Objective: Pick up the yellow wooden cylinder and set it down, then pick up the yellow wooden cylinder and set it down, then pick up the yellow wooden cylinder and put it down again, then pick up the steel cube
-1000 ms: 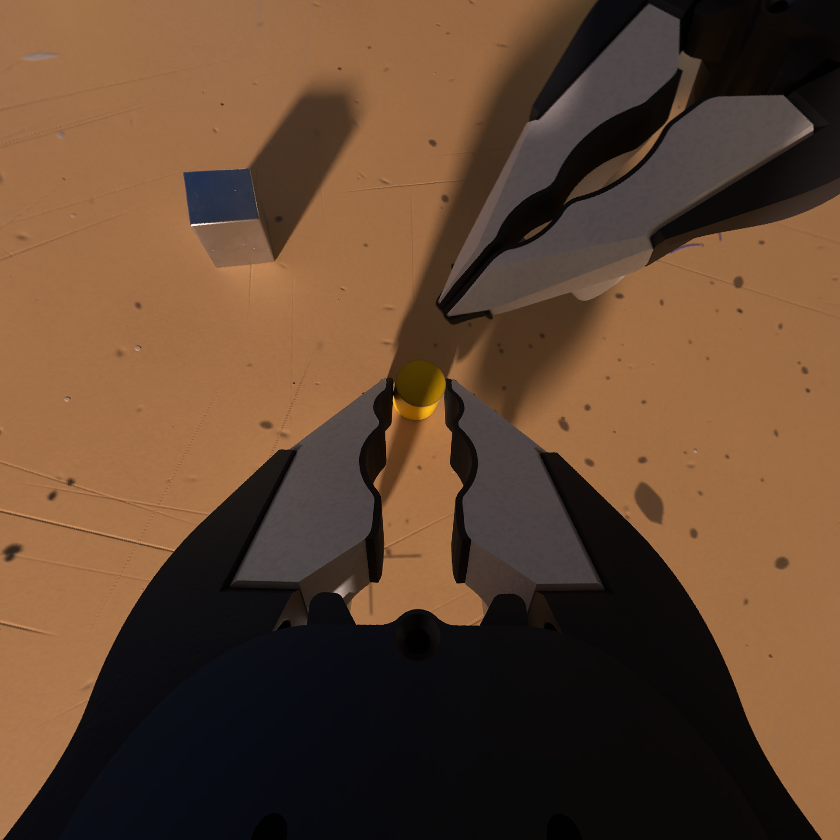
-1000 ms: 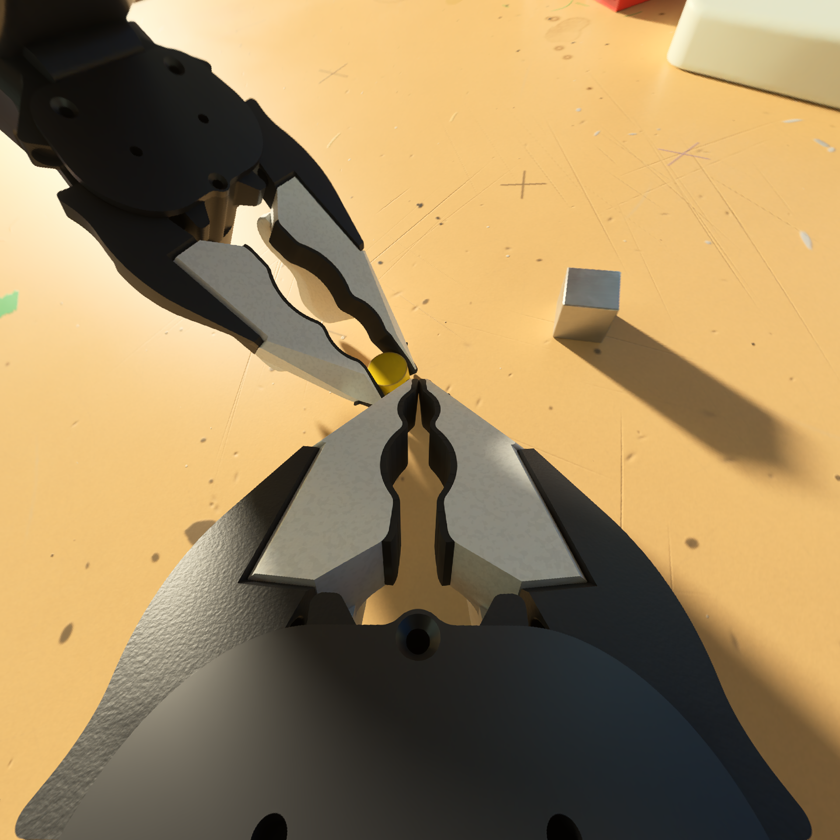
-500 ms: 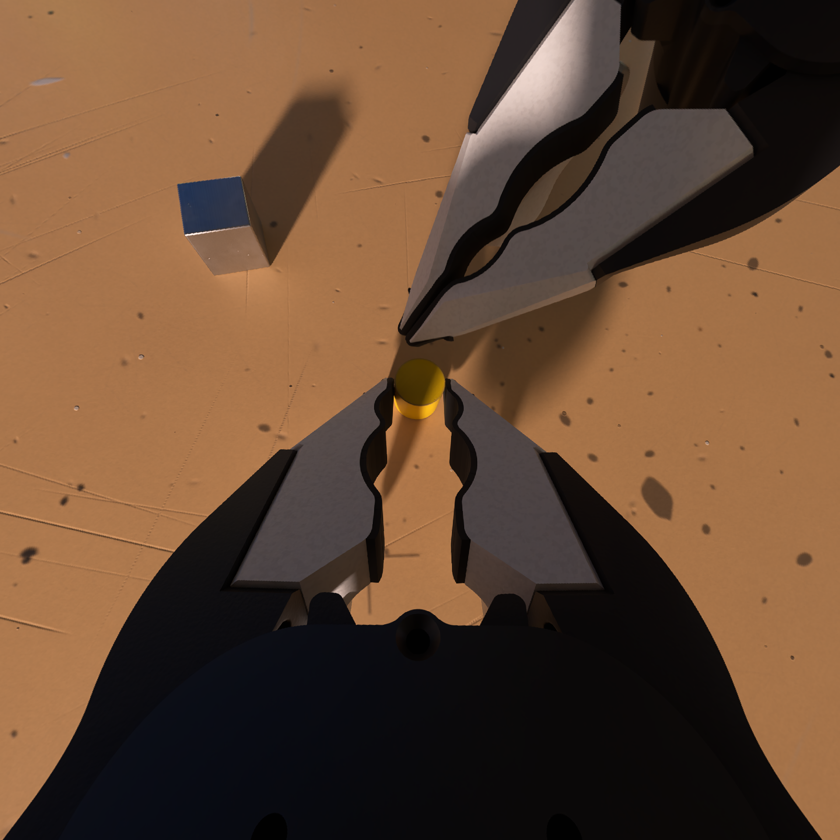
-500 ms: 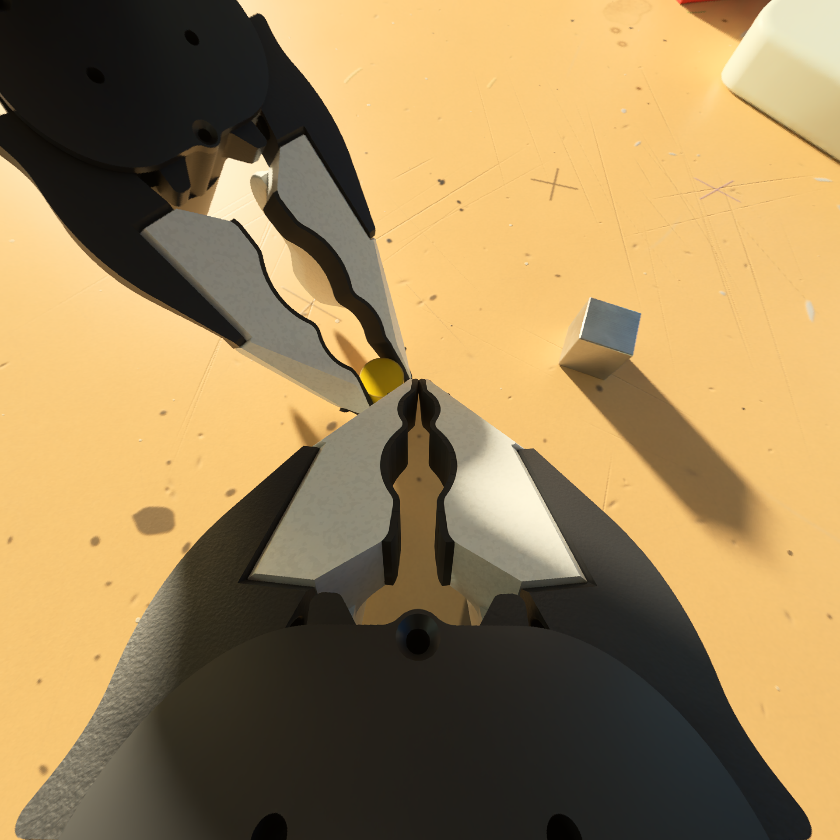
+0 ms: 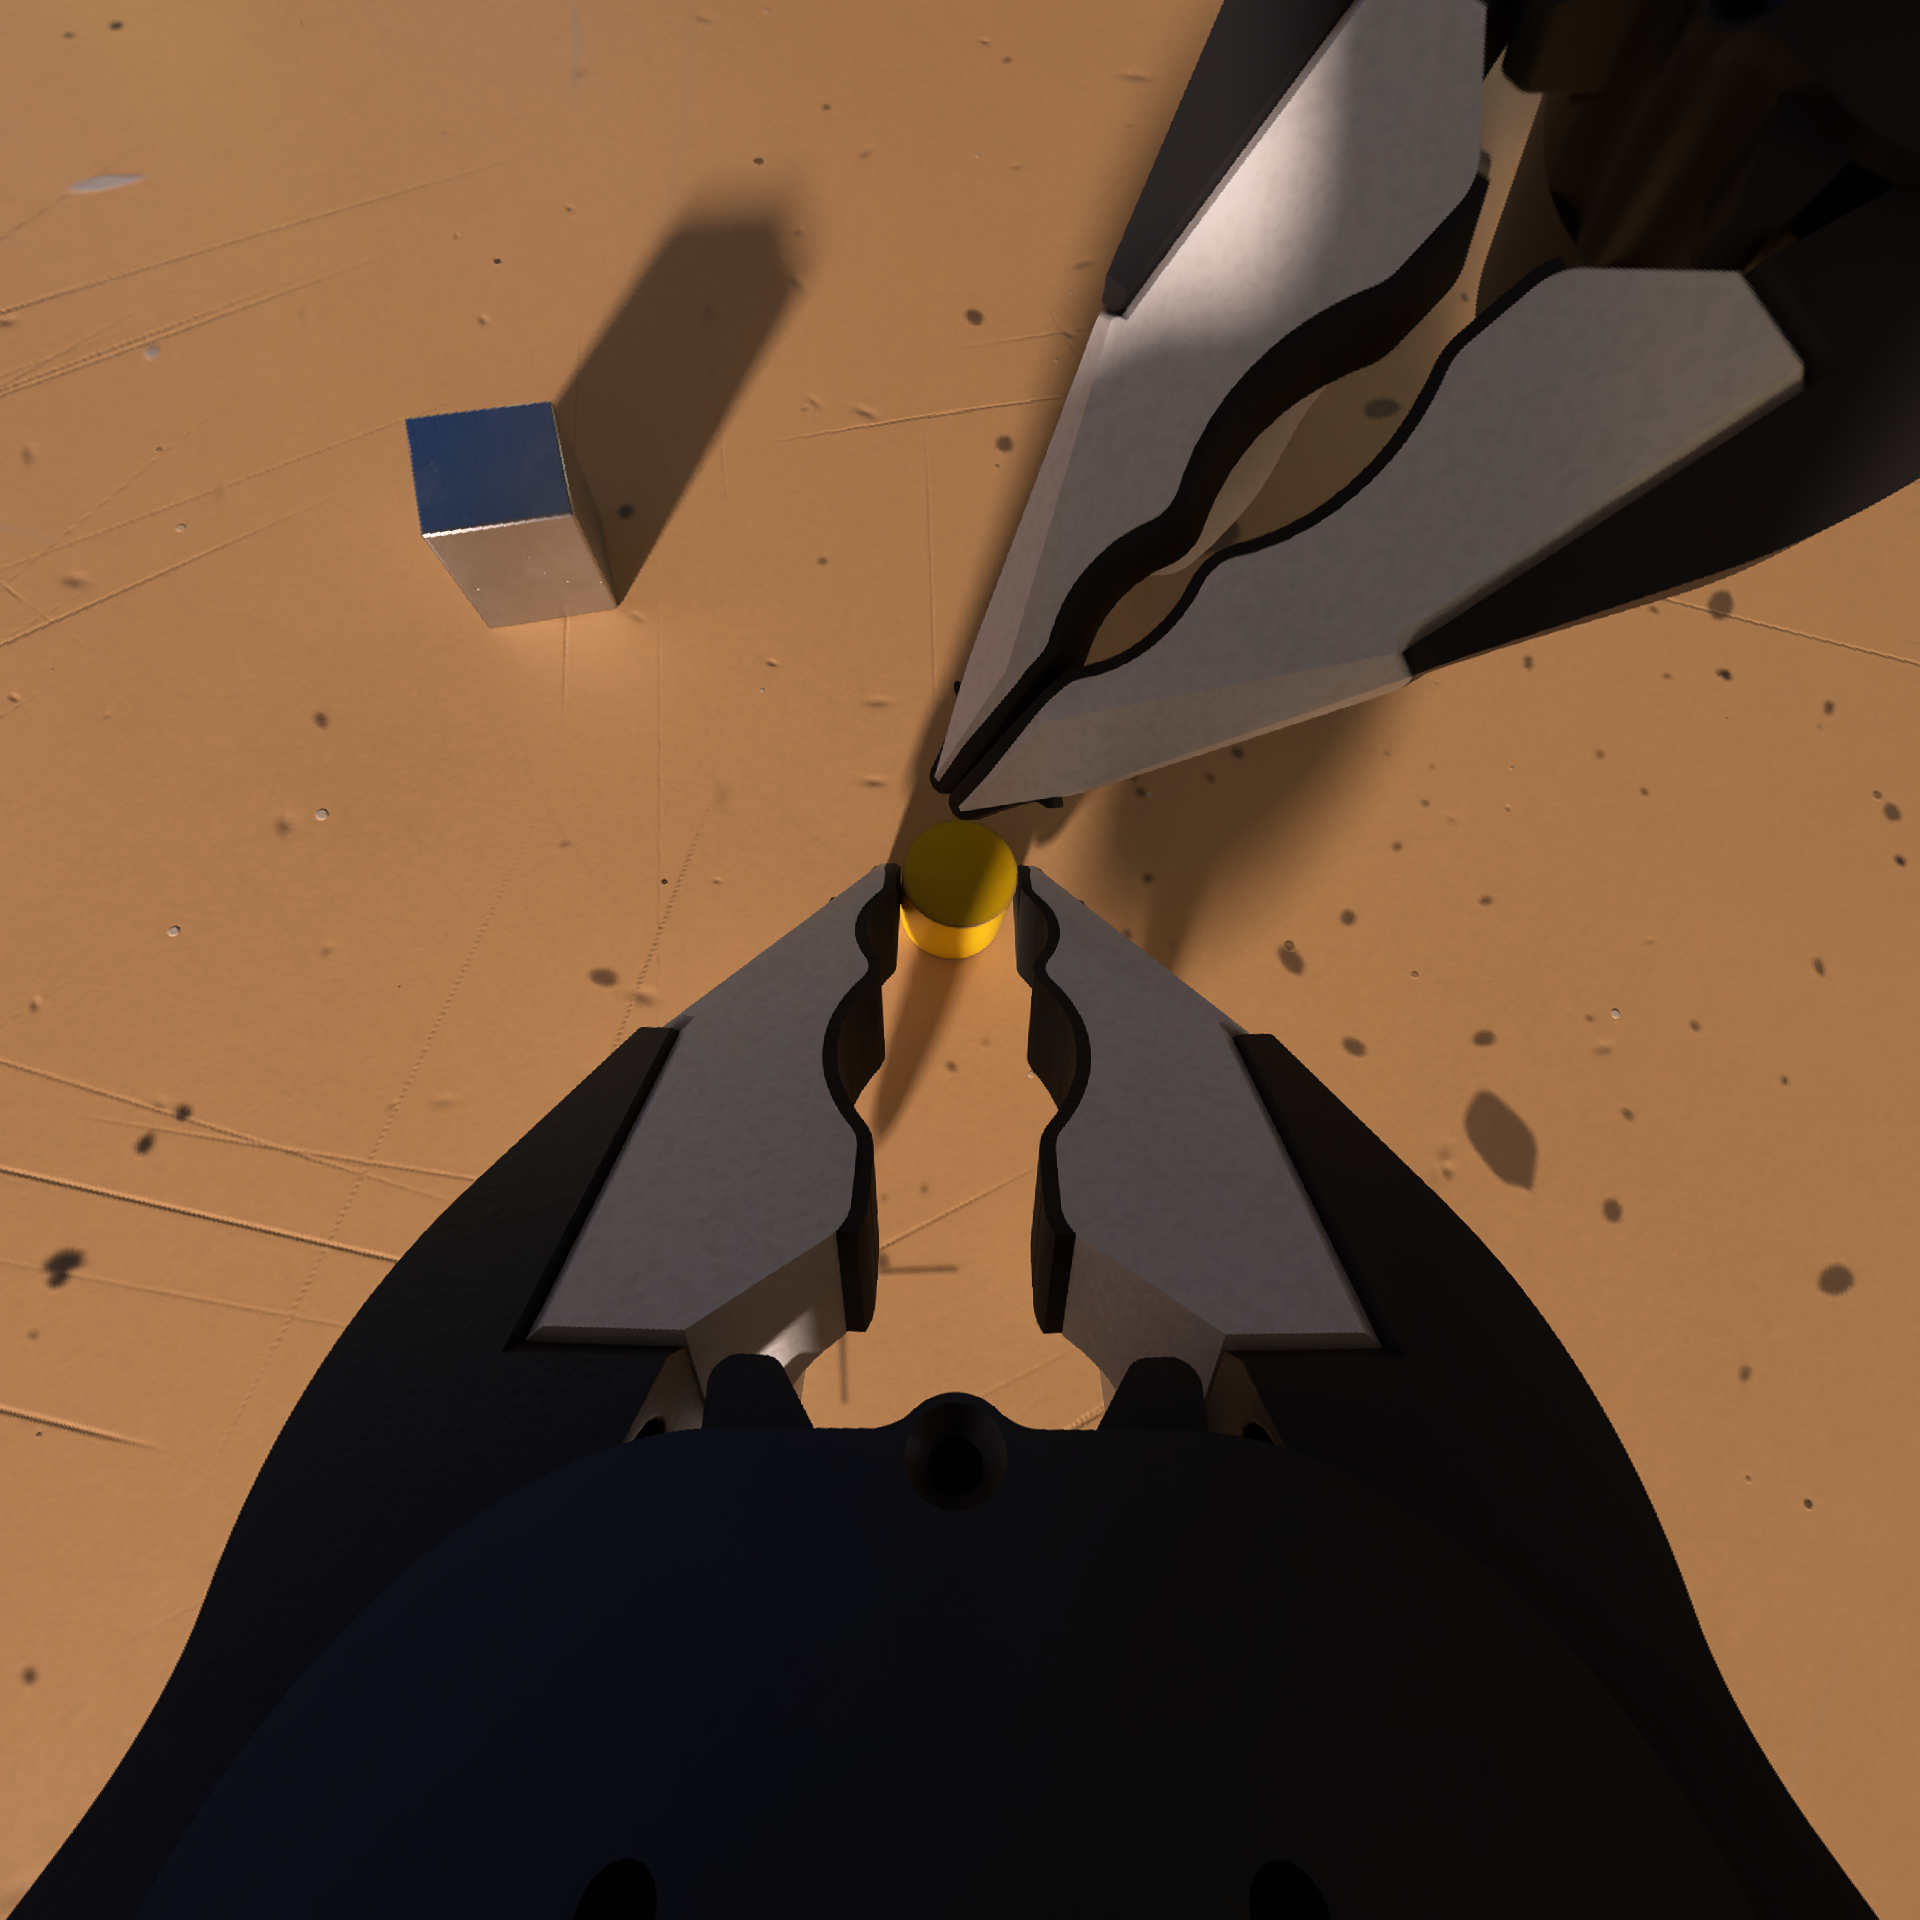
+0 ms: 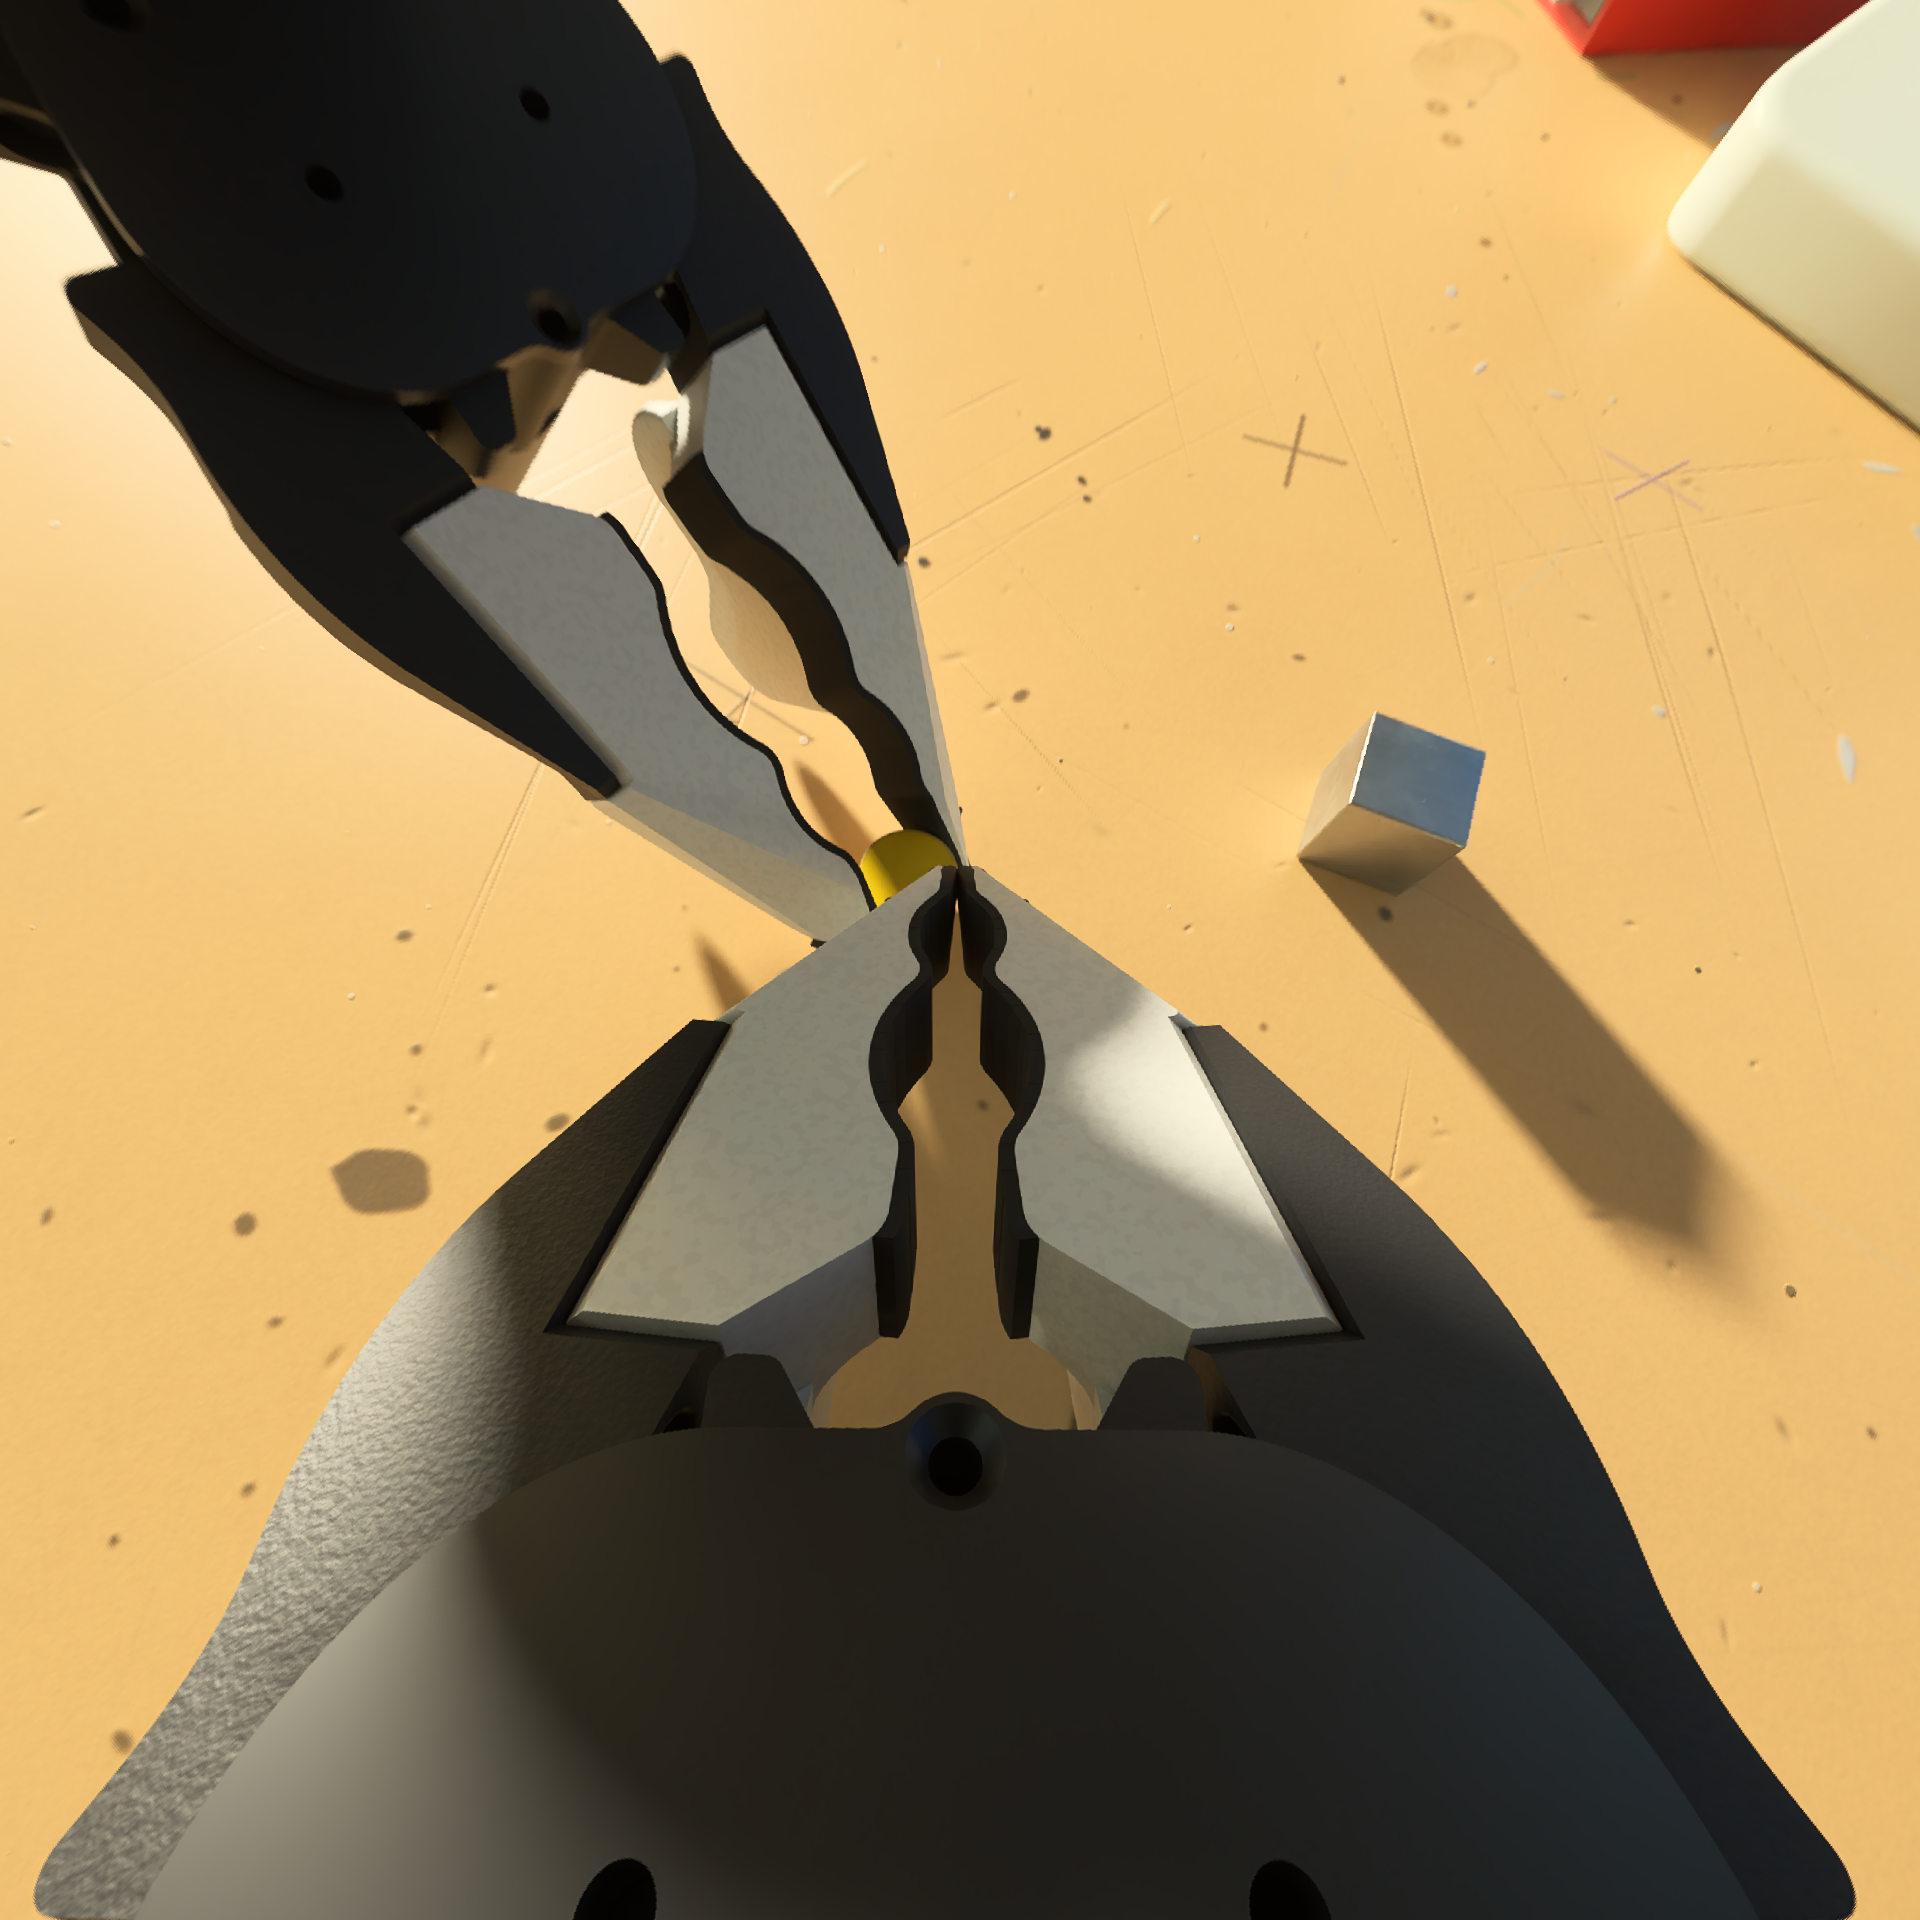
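The small yellow wooden cylinder (image 5: 956, 883) stands upright between my left gripper's (image 5: 956, 902) fingertips, which press on its two sides just above or on the orange table. I cannot tell whether it touches the table. My right gripper (image 6: 956, 881) is shut and empty, with its tips right beside the cylinder (image 6: 899, 857). In the left wrist view it (image 5: 951, 795) points in from the upper right. In the right wrist view my left gripper (image 6: 912, 878) comes in from the upper left. The steel cube (image 5: 509, 509) sits on the table to the left, apart from both grippers; it also shows in the right wrist view (image 6: 1397, 800).
A cream-white block (image 6: 1818, 229) lies at the far right edge of the right wrist view, with a red object (image 6: 1683, 21) behind it. The orange table (image 5: 312, 935) is scratched and speckled.
My shut right gripper has moved in toward the cylinder until its tips nearly touch it, turning a little as it went. My left gripper has kept its hold on the cylinder and barely moved.
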Motion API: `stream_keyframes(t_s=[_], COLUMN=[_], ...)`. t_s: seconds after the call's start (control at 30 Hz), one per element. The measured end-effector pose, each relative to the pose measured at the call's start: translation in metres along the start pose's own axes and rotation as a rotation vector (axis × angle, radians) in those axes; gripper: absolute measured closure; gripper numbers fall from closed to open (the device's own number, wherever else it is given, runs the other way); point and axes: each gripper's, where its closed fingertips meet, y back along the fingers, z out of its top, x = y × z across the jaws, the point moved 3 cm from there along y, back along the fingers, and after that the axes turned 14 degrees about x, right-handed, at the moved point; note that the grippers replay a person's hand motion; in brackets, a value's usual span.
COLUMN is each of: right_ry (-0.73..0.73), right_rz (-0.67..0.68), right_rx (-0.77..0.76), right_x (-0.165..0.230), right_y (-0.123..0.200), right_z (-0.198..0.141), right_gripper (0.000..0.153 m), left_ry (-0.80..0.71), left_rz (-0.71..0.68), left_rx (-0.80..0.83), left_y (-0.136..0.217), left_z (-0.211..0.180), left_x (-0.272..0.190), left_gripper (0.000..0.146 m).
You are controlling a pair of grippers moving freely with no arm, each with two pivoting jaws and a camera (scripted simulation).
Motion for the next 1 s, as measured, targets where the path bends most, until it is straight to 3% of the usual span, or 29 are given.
stream_keyframes(t_s=[0.17,0.3,0.43,0.53,0.7,0.87,1.0], right_ry=[-0.004,-0.038,-0.033,-0.022,-0.041,-0.037,-0.034], right_rz=[-0.014,0.007,0.008,0.013,-0.001,0.012,-0.006], right_rx=[-0.058,0.015,-0.073,0.019,-0.063,0.028,-0.069], right_x=[-0.001,-0.004,-0.003,-0.001,-0.004,-0.004,-0.004], right_y=[0.007,0.001,0.009,-0.002,0.009,-0.001,0.011], right_z=[0.006,-0.002,0.008,-0.002,0.008,-0.001,0.010], right_gripper=[0.153,0.153,0.153,0.153,0.153,0.153,0.153], left_ry=[0.001,0.004,0.006,0.005,0.004,0.010,0.017], left_rz=[0.000,0.002,0.000,0.000,-0.001,-0.002,-0.004], left_rx=[-0.001,-0.002,-0.001,-0.001,-0.001,-0.005,-0.015], left_y=[0.000,0.000,0.000,0.000,0.000,0.000,0.000], left_z=[0.000,0.000,0.000,0.000,0.000,0.000,0.000], left_x=[0.000,0.000,0.000,0.000,0.000,0.000,0.000], left_gripper=[0.125,0.125,0.125,0.125,0.125,0.125,0.125])
